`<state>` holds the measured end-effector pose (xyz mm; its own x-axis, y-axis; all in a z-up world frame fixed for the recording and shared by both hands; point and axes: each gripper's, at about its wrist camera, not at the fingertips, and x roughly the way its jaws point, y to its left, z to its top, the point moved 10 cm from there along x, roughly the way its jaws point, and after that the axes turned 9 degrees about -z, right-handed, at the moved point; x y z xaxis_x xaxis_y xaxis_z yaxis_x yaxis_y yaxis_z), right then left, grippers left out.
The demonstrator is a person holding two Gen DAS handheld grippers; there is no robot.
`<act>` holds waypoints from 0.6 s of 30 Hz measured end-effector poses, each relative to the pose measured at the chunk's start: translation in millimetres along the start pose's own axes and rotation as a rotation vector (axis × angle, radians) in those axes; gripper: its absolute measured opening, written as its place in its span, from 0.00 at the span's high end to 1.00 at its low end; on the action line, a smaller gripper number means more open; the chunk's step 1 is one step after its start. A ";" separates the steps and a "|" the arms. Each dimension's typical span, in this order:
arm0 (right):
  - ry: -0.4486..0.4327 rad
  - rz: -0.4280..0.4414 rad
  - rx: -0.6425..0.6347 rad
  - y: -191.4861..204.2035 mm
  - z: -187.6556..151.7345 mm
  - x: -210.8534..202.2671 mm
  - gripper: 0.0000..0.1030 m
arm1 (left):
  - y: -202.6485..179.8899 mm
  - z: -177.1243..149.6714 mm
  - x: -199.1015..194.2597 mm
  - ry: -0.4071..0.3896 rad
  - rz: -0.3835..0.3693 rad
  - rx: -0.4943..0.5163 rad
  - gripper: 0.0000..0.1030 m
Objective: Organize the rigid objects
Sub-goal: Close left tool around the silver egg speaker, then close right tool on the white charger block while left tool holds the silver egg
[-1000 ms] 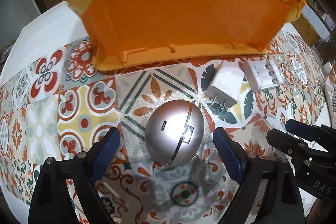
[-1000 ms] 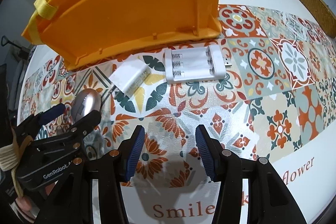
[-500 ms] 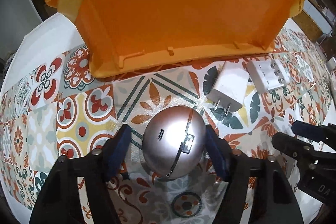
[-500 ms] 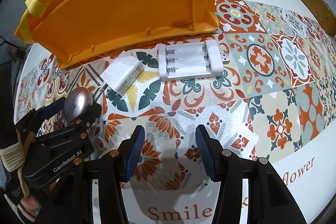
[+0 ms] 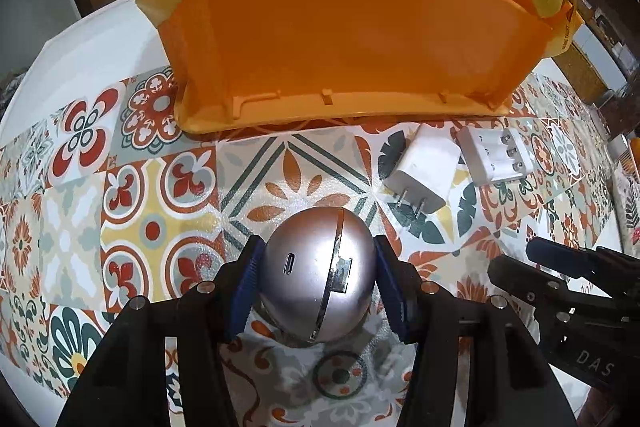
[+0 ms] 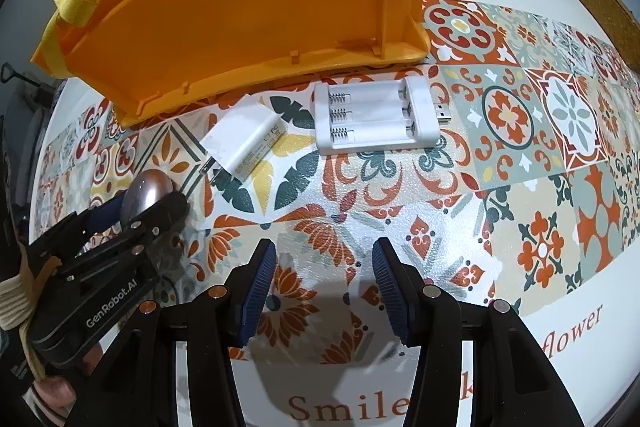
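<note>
A silver egg-shaped device (image 5: 318, 275) sits on the patterned tablecloth. My left gripper (image 5: 318, 287) is shut on it, blue pads pressing both sides; it shows in the right wrist view (image 6: 146, 193) too. A white plug charger (image 5: 424, 173) (image 6: 244, 141) and a white battery charger (image 5: 494, 157) (image 6: 376, 115) lie in front of the orange bin (image 5: 352, 39) (image 6: 240, 3). My right gripper (image 6: 324, 287) is open and empty, hovering over the cloth near the table's front edge.
The orange bin stands at the back with yellow straps (image 6: 68, 5). A cork mat (image 6: 604, 11) lies at the far right. The right gripper's body (image 5: 576, 291) sits to the right of the left gripper.
My left gripper's fingers have closed in from wide open onto the silver device. The right gripper stayed open and shifted only slightly.
</note>
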<state>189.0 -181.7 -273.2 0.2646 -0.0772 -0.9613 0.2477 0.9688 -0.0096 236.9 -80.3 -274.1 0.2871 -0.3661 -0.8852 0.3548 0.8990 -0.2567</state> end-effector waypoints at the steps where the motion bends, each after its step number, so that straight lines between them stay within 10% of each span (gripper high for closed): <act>1: -0.003 0.003 -0.004 0.8 0.9 -0.6 0.51 | 0.2 -0.6 -1.1 -0.002 -0.003 -0.004 0.47; 18: -0.133 0.104 -0.094 43.4 24.4 -10.5 0.51 | 14.9 -3.7 -40.6 -0.052 0.014 -0.033 0.47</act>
<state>219.7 -144.6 -256.8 0.4066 0.0001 -0.9136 0.1262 0.9904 0.0563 227.2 -51.2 -243.4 0.3380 -0.3647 -0.8676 0.3214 0.9112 -0.2577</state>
